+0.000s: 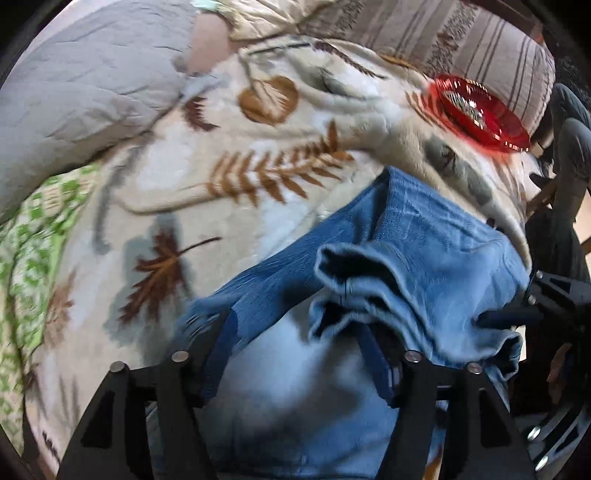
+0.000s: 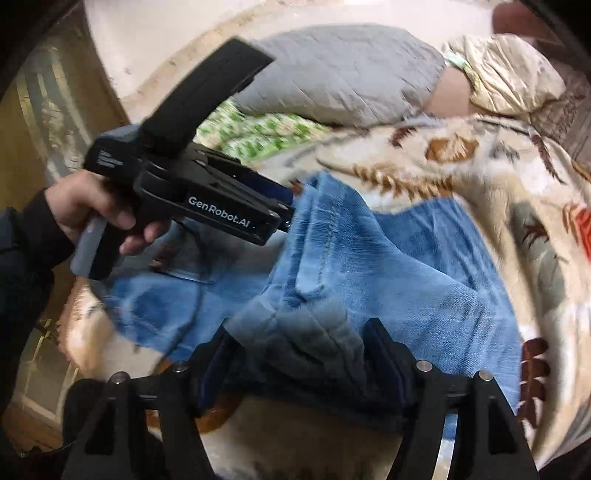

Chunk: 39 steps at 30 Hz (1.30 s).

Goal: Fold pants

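Observation:
Blue denim pants lie on a leaf-print blanket on a bed. My left gripper stands wide, with denim bunched between and over its fingers; its hold is unclear. My right gripper shows at the right edge of the left wrist view, pressed into the cloth. In the right wrist view the pants fill the middle, a dark fold lies between my right gripper's spread fingers, and the hand-held left gripper touches the upper edge of the pants.
A red plate sits on the blanket at the far right. A grey pillow and green patterned cloth lie to the left. A striped cushion is at the back. A wooden cabinet stands left of the bed.

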Motion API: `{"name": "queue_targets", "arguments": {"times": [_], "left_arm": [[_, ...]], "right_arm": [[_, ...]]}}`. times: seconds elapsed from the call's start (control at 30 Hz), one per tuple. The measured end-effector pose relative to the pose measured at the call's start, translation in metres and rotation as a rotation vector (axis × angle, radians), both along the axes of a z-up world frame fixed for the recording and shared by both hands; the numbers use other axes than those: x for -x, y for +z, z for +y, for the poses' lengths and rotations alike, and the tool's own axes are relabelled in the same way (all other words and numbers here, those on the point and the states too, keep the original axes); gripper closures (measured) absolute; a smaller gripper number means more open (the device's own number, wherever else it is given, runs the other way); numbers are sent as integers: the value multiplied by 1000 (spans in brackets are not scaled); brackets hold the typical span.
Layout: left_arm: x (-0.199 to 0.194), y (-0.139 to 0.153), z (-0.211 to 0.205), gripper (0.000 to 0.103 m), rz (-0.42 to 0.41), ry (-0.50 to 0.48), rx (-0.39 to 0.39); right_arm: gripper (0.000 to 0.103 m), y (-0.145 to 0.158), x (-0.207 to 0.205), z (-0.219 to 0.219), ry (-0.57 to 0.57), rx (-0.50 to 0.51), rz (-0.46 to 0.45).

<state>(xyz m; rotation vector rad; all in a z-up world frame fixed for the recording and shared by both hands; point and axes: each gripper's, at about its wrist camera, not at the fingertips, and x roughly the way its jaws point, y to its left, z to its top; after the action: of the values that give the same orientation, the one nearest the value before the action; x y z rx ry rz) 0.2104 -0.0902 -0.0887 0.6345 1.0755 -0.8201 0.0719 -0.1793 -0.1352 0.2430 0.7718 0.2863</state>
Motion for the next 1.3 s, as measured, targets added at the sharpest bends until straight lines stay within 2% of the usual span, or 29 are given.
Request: {"name": "queue_targets", "arguments": {"times": [0.2, 0.37, 0.47, 0.53, 0.63, 0.77, 0.87, 0.97, 1.1, 1.2, 1.3], "left_arm": [[29, 69, 34, 31, -62, 94, 47], [67, 125, 69, 27, -88, 250, 38], [98, 146, 87, 16, -99, 304, 22], [119, 150, 96, 15, -104, 337, 9], [131, 129, 98, 15, -68, 400, 57], [122, 80, 82, 15, -5, 473, 136], [103, 43, 62, 15, 53, 534, 220], [86, 23, 42, 15, 89, 594, 276], [67, -3, 20, 15, 128, 654, 271], [59, -18, 8, 15, 145, 653, 268], [55, -28, 3, 15, 142, 653, 265]], "right_arm": [[22, 35, 28, -23, 14, -41, -104], [22, 53, 36, -38, 18, -44, -142], [22, 61, 37, -42, 34, -34, -163], [22, 63, 37, -44, 36, -18, -163], [22, 63, 36, -50, 38, 1, -143], [22, 52, 34, -63, 46, 42, -106], [22, 42, 31, -74, 64, 78, -81], [22, 40, 23, -86, 86, 129, -88], [23, 42, -2, -101, 132, 186, -77], [24, 41, -31, -106, 161, 250, -58], [25, 35, -64, -103, 244, 314, -34]]}}
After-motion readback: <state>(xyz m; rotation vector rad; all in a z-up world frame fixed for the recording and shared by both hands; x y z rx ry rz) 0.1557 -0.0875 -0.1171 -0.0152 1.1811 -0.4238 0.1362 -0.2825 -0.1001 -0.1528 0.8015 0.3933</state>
